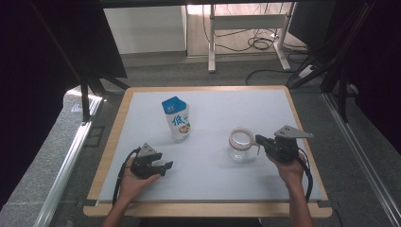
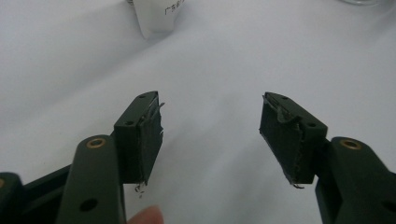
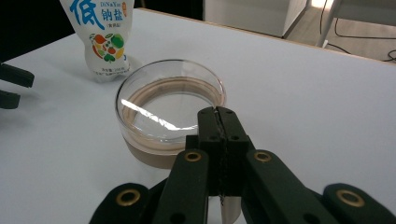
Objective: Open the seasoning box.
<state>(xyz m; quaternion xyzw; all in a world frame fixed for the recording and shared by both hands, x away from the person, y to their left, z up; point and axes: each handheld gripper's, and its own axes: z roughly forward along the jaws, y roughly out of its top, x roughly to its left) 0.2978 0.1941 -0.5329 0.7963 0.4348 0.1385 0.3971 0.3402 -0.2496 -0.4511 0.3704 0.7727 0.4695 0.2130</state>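
Glass jar (image 1: 240, 144), upright on the white table (image 1: 213, 184), right of centre and towards the near edge. Clear walls, a tan band round the outside, a brown ring showing through the glass in the right gripper view (image 3: 170, 112). No contents to be made out inside, just a streak of reflected light across the bottom. Open at the top.

Right gripper (image 1: 259, 139) just beside the jar on its right, held level in the right hand (image 1: 291, 168), tips at the near rim. Jaws pressed fully together in its own view (image 3: 217, 112), pads meeting face to face. A pale strip visible beneath them; impossible to tell whether anything is pinched.

Pouch (image 1: 177, 120) standing upright well apart from the jar, to its left and farther back, near the table's middle. White with a blue top, blue characters and a small picture of vegetables on the front (image 3: 100, 37). Opaque, so contents hidden.

Left gripper (image 1: 168, 165) near the front left of the table, in the left hand (image 1: 135, 182), pointing right across the surface. Jaws spread wide in its own view (image 2: 210, 135), nothing but bare table between the pads. Base of the pouch at the top of that view, well ahead of the tips.
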